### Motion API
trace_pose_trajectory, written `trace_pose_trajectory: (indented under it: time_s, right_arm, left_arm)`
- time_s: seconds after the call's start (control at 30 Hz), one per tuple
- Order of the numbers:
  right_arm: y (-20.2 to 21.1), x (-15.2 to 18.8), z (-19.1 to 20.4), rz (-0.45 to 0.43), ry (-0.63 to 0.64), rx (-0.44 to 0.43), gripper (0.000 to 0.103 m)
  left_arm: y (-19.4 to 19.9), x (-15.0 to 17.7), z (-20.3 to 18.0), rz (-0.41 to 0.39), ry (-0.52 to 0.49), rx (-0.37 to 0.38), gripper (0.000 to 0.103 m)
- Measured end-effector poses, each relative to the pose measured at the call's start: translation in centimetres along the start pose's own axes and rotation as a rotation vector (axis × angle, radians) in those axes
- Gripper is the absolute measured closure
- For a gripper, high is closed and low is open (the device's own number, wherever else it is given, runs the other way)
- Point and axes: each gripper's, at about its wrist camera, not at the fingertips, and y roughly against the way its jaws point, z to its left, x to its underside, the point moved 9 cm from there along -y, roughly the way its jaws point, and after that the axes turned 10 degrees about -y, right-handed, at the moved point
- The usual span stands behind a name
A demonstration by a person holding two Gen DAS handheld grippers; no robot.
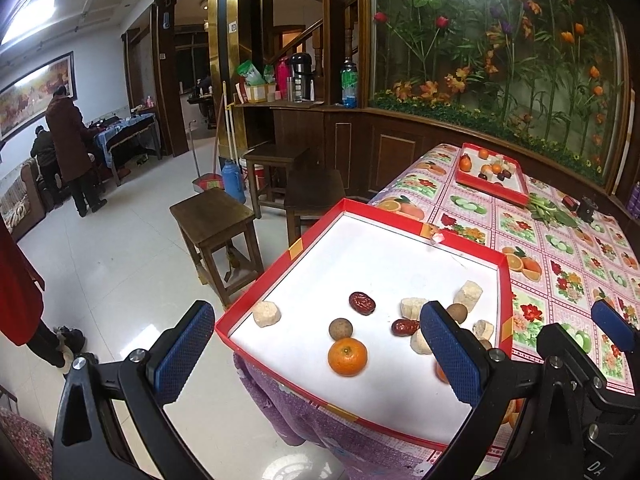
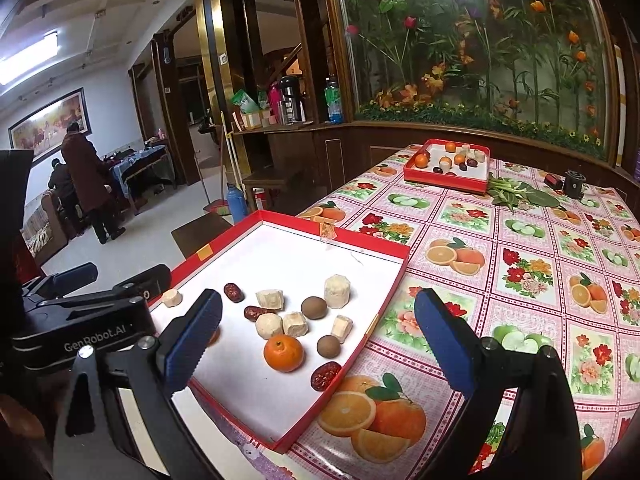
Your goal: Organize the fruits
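Near red tray, white inside, sits at tabletop corner w/ loose fruit: one mandarin upright nr front, another further left. Two brown longans apart, dark red dates incl. one against right wall, pale cut chunks scattered mid-tray. Far red tray w/ oranges, dark fruit, pale pieces.

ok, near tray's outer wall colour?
Red on the near tray, white inside. Shows best in the right wrist view.
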Motion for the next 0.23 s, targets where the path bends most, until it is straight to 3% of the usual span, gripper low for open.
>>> trace_pose_trajectory:
  time_s: [0.23]
  right_arm:
    - [-0.2,0.4,0.0,0.007,-0.004,0.004,0.006]
  left_arm:
    - [0.3,-0.3,-1.3,-0.044,-0.045,0.014,0.0]
